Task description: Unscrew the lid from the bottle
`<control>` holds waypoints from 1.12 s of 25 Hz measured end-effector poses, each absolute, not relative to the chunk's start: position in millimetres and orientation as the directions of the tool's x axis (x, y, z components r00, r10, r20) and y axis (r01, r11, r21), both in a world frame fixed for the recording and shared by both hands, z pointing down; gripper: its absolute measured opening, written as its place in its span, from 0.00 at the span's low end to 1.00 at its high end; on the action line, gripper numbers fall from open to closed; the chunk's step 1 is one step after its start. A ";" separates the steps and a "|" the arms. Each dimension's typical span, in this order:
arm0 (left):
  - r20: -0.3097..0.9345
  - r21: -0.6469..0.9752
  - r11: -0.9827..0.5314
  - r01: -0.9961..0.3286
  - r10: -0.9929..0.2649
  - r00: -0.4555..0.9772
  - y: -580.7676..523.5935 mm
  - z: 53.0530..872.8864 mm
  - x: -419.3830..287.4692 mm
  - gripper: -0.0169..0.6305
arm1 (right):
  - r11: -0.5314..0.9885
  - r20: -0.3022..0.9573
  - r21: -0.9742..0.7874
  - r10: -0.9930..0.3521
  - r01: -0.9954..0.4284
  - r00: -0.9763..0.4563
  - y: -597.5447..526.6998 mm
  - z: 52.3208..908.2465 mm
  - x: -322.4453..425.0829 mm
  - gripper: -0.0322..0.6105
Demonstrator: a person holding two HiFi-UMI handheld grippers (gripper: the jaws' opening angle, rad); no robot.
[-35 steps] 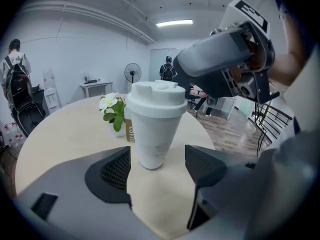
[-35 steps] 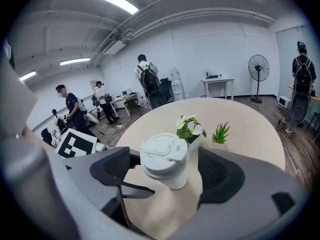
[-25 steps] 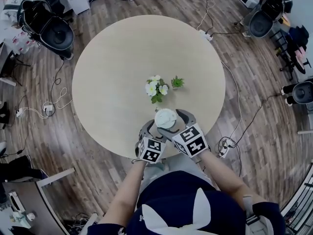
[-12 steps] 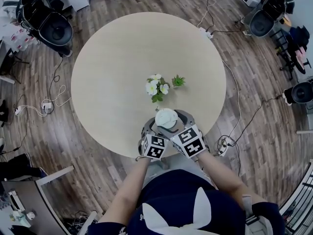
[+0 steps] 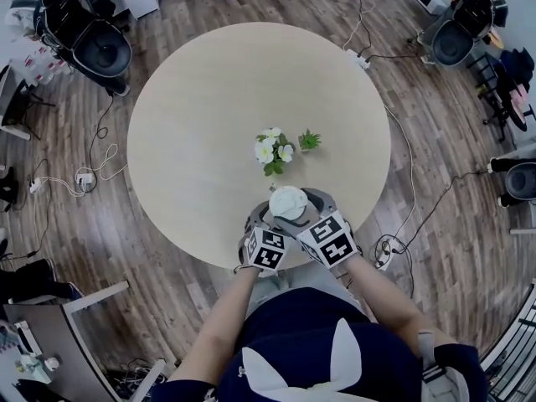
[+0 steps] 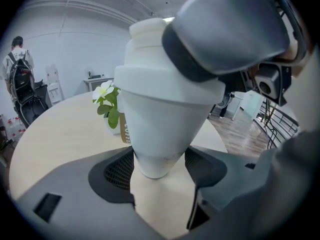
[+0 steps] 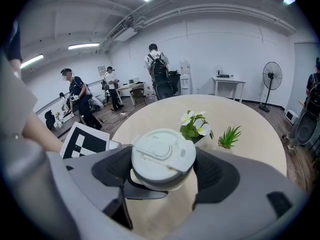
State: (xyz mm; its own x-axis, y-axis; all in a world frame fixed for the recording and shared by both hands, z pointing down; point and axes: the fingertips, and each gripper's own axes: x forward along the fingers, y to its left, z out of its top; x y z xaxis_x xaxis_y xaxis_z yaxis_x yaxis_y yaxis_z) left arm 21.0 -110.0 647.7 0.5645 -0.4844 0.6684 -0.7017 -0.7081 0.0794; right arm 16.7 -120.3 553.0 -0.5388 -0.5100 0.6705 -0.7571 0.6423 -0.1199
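A white bottle shaped like a take-away cup (image 6: 160, 119) stands near the front edge of the round table (image 5: 193, 124). My left gripper (image 6: 159, 169) is shut on its narrow lower part, a pad pressing on each side. The white lid (image 7: 162, 154) sits on top, and my right gripper (image 7: 162, 173) is shut on it with both pads against its rim. In the head view the lid (image 5: 286, 202) shows between the left gripper (image 5: 270, 223) and right gripper (image 5: 297, 210). The bottle's body is hidden there.
A small pot of white flowers (image 5: 272, 152) and a little green plant (image 5: 309, 140) stand just beyond the bottle. The table's front edge lies right under the grippers. Chairs (image 5: 100, 48) and cables (image 5: 84, 178) ring the table. Several people (image 7: 159, 74) stand at the far wall.
The right gripper's jaws have drawn in from a wider spread onto the lid. The left gripper and the bottle have stayed put.
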 end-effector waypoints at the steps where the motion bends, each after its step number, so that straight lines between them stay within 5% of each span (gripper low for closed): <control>1: 0.671 0.080 -0.709 -0.701 -0.481 0.564 -109.4 648.2 21.6 0.53 | 0.653 0.673 -0.120 -0.500 -0.748 -0.545 -119.7 553.5 17.1 0.65; 28: 0.710 0.101 -0.689 -0.717 -0.455 0.538 -107.8 649.6 22.9 0.53 | 0.966 0.785 -0.145 -0.018 -0.212 -0.619 -109.6 556.6 12.2 0.65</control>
State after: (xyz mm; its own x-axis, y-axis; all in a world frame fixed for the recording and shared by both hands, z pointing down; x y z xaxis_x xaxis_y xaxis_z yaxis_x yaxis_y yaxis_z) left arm 22.9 -107.8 649.6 0.5376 -0.4554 0.7097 -0.7173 -0.6894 0.1010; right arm 12.2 -109.6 556.6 -0.6186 -0.0179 0.7855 -0.2121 0.9664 -0.1451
